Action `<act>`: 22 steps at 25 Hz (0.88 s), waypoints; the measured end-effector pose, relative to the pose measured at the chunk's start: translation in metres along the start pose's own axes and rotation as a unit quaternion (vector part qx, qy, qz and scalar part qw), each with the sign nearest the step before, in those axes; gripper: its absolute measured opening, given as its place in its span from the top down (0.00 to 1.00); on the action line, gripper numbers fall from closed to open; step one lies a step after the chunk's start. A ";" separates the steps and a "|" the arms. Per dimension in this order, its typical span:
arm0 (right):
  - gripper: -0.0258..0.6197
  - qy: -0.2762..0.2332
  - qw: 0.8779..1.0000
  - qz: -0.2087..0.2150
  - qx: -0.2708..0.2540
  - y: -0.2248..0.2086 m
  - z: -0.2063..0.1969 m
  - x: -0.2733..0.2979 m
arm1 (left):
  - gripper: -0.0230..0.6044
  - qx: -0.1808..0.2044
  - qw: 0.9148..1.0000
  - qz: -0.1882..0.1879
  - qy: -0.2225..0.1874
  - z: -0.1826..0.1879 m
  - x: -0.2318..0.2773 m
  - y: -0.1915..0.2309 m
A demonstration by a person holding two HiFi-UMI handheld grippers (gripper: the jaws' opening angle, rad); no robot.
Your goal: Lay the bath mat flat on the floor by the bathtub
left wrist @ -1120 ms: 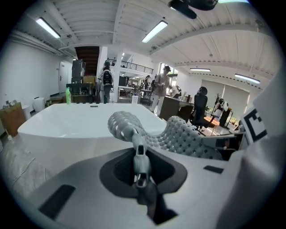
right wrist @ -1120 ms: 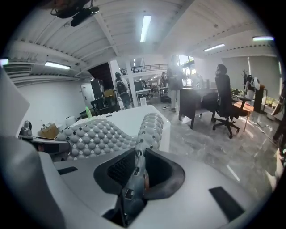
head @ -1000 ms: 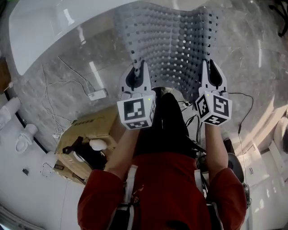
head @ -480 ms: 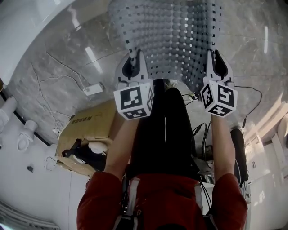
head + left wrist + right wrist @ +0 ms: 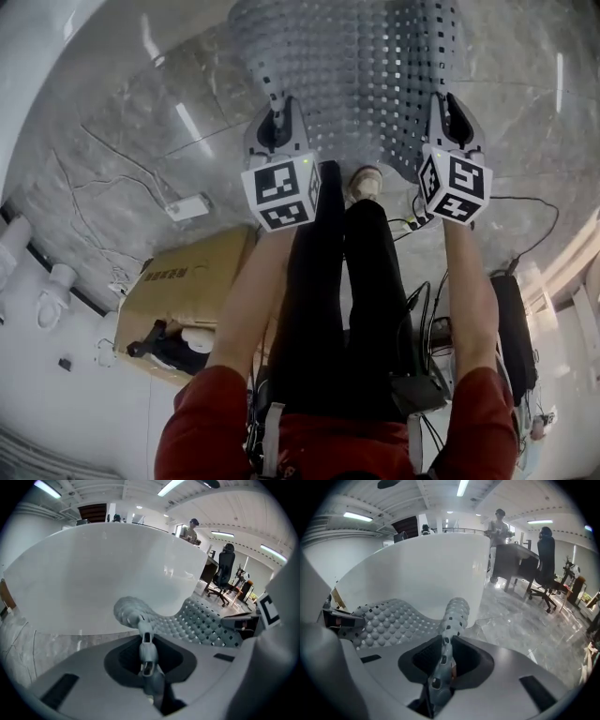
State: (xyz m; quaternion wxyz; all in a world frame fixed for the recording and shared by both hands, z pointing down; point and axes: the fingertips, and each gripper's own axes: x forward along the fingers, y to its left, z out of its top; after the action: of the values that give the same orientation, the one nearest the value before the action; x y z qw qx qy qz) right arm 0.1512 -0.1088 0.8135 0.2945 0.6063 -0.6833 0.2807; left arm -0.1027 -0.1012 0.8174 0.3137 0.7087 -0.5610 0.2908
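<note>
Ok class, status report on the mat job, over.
Left gripper, right gripper: both shut on bath mat near corners. Mat bowed, not flat, beside bathtub. Shoe close to its near edge.

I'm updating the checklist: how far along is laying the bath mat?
Done: the left gripper and right gripper each clamp a near corner of the bath mat, by the bathtub. In hand: the mat sags between them. Left: spread it flat on the floor and release.

One mat [image 5: 356, 66], one tub [image 5: 108, 573] and one box [image 5: 187, 281] are showing. The left gripper [image 5: 277, 112] and right gripper [image 5: 448, 108] are making two.
</note>
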 end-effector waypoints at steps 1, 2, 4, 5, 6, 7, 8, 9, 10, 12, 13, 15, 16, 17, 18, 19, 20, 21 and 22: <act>0.84 0.000 1.000 -0.002 -0.004 0.000 -0.007 0.011 | 0.87 0.000 1.000 0.000 -0.001 -0.006 0.010 0.002; 0.84 0.000 1.000 -0.004 -0.009 -0.001 -0.014 0.022 | 0.87 0.002 1.000 0.000 -0.002 -0.013 0.020 0.005; 0.84 0.000 1.000 -0.008 -0.016 0.000 -0.027 0.041 | 0.87 0.007 1.000 0.002 -0.006 -0.026 0.037 0.010; 0.84 0.000 1.000 -0.010 -0.018 0.001 -0.033 0.050 | 0.87 0.010 1.000 0.002 -0.007 -0.033 0.045 0.013; 0.84 0.001 1.000 -0.012 -0.019 0.001 -0.039 0.059 | 0.87 0.014 1.000 0.003 -0.007 -0.041 0.054 0.016; 0.84 0.000 1.000 -0.014 -0.021 0.001 -0.044 0.068 | 0.87 0.019 1.000 0.003 -0.009 -0.047 0.063 0.020; 0.84 -0.001 1.000 -0.016 -0.024 0.001 -0.048 0.076 | 0.87 0.023 1.000 0.005 -0.011 -0.053 0.072 0.024; 0.84 -0.002 0.999 -0.017 -0.029 0.001 -0.052 0.085 | 0.87 0.025 1.000 0.007 -0.013 -0.060 0.082 0.028; 0.84 -0.003 0.999 -0.019 -0.035 0.002 -0.056 0.092 | 0.87 0.026 1.000 0.011 -0.013 -0.066 0.090 0.033; 0.83 -0.004 0.999 -0.020 -0.047 0.004 -0.063 0.107 | 0.87 0.025 1.000 0.017 -0.008 -0.081 0.105 0.044; 0.83 -0.004 0.998 -0.021 -0.053 0.005 -0.067 0.114 | 0.87 0.023 1.000 0.019 -0.004 -0.089 0.113 0.048; 0.83 -0.004 0.998 -0.022 -0.066 0.006 -0.076 0.130 | 0.87 0.024 0.999 0.021 0.001 -0.103 0.129 0.053; 0.83 -0.003 0.997 -0.023 -0.072 0.006 -0.080 0.138 | 0.87 0.028 0.999 0.020 0.003 -0.110 0.138 0.055; 0.83 -0.003 0.997 -0.024 -0.077 0.007 -0.084 0.147 | 0.87 0.033 0.999 0.020 0.005 -0.116 0.147 0.056; 0.83 -0.002 0.996 -0.024 -0.082 0.007 -0.088 0.156 | 0.87 0.038 0.999 0.019 0.006 -0.120 0.155 0.058; 0.83 0.000 0.996 -0.025 -0.085 0.008 -0.092 0.164 | 0.87 0.041 0.999 0.020 0.008 -0.125 0.162 0.061; 0.83 0.002 0.996 -0.025 -0.087 0.008 -0.097 0.171 | 0.87 0.043 0.999 0.021 0.010 -0.129 0.168 0.063; 0.83 0.004 0.996 -0.025 -0.089 0.008 -0.102 0.177 | 0.87 0.043 0.999 0.023 0.012 -0.134 0.174 0.065; 0.83 0.006 0.996 -0.025 -0.091 0.008 -0.108 0.182 | 0.87 0.043 0.999 0.024 0.015 -0.139 0.178 0.067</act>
State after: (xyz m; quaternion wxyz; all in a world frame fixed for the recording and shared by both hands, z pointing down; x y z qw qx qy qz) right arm 0.1337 -0.1487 1.0205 0.3592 0.5924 -0.6887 0.2138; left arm -0.1405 -0.1152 1.0497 0.2837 0.7037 -0.5601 0.3327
